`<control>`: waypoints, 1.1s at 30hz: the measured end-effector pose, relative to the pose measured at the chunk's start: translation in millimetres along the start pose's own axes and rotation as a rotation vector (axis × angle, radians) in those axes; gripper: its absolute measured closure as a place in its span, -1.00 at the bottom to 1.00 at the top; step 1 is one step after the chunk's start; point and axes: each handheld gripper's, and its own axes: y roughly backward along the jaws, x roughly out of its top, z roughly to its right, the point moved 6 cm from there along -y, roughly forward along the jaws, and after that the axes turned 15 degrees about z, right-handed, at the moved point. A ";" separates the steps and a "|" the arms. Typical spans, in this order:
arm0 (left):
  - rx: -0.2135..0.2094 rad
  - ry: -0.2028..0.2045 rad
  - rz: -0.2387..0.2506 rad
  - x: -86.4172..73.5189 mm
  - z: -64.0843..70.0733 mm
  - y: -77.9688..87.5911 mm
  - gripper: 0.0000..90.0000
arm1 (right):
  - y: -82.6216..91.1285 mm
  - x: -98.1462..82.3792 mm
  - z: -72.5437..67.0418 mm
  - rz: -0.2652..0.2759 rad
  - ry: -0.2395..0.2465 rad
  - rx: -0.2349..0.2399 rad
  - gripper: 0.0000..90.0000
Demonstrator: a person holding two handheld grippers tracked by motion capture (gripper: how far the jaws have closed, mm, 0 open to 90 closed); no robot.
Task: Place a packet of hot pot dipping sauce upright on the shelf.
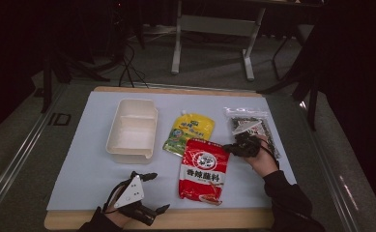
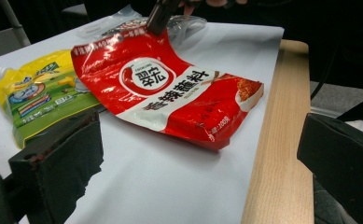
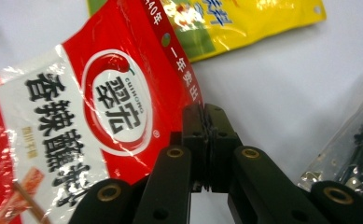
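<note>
A red seasoning pouch (image 1: 204, 169) (image 2: 170, 93) (image 3: 76, 107) lies in the middle of the pale mat, its far right corner raised off the surface. My right gripper (image 1: 234, 147) (image 3: 207, 116) is shut on that corner, the jaws pressed together with the pouch's edge pinched between them. In the left gripper view its black jaws hold the pouch's far edge at the top. My left gripper (image 1: 159, 191) (image 2: 198, 163) rests open near the front edge, pointing at the pouch with nothing between its jaws.
A yellow-green spouted pouch (image 1: 189, 133) (image 2: 39, 98) (image 3: 216, 23) lies behind the red one, partly under it. A clear bag of dark pieces (image 1: 253, 128) (image 3: 356, 158) sits at the right. A white two-part container (image 1: 132, 129) stands at the left. The wooden table edge (image 1: 214, 220) (image 2: 277, 140) runs along the front.
</note>
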 end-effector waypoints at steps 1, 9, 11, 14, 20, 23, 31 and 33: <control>0.000 0.000 0.000 0.0 0.0 0.0 -0.97 | 1.7 2.1 -1.7 0.005 0.008 0.003 0.97; 0.009 0.001 0.001 0.8 -1.2 0.2 -0.97 | 10.9 13.8 -12.1 0.047 0.038 0.012 0.98; 0.017 -0.003 -0.003 0.9 -2.3 0.0 -0.97 | 13.3 16.8 -15.4 0.058 0.051 0.012 0.98; 0.047 -0.004 -0.001 3.0 -5.8 -0.7 -0.97 | 19.1 23.7 -21.7 0.071 0.071 0.013 0.99; 0.088 0.004 0.013 16.3 -10.3 -1.5 -0.97 | 35.5 39.9 -38.4 0.109 0.130 0.020 0.99; 0.094 0.028 -0.005 22.4 -10.5 -4.1 -0.97 | 45.2 47.0 -47.9 0.124 0.160 0.020 0.99; 0.068 0.067 -0.027 38.9 -12.2 -12.6 -0.97 | 74.7 65.5 -77.2 0.185 0.230 0.062 0.99; 0.069 0.062 -0.027 43.3 -14.4 -13.8 -0.97 | 80.9 68.0 -84.6 0.194 0.248 0.066 1.00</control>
